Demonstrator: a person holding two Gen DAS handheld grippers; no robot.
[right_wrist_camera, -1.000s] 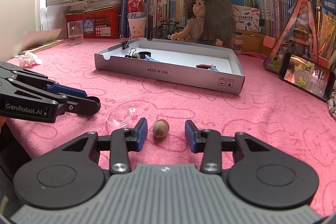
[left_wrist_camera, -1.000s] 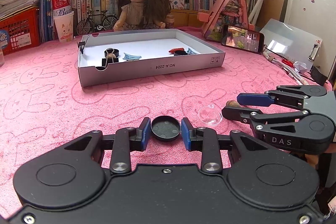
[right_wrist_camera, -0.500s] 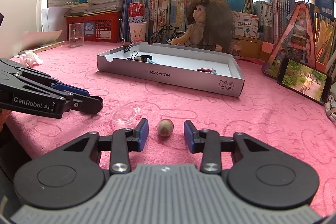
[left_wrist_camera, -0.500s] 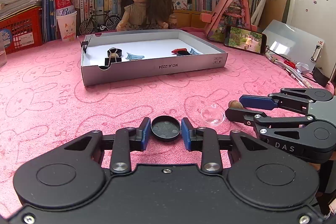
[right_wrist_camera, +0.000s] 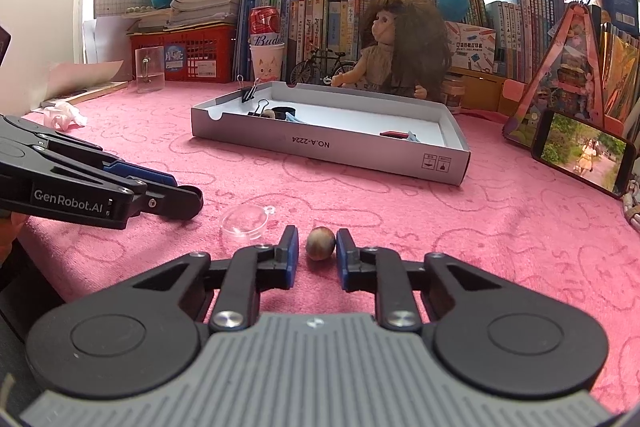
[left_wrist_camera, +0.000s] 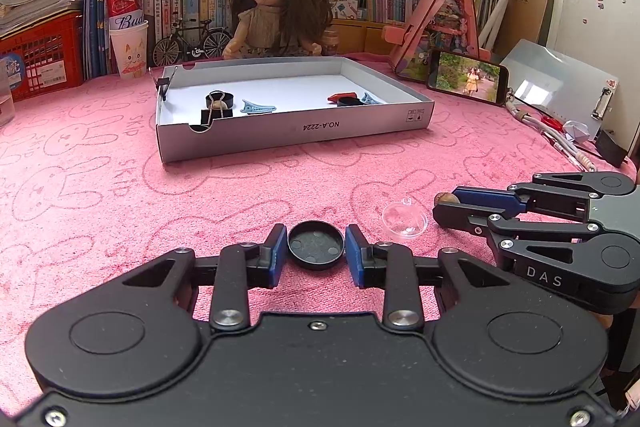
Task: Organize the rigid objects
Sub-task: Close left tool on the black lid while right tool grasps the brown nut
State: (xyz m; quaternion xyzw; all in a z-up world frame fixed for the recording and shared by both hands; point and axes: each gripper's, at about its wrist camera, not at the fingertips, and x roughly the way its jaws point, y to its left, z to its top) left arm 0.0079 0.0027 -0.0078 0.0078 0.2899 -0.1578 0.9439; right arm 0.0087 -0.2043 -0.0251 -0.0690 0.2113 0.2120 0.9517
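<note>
- Your left gripper has its blue pads touching both sides of the black round cap, clamped on it low over the pink cloth.
- Your right gripper brackets the small brown ball; slim gaps show on both sides, so it's not yet pinched.
- A clear dome lid lies between your two tools; its rim is hard to make out.
- Well ahead sits the grey box; its front wall partly hides the clips inside.
</note>
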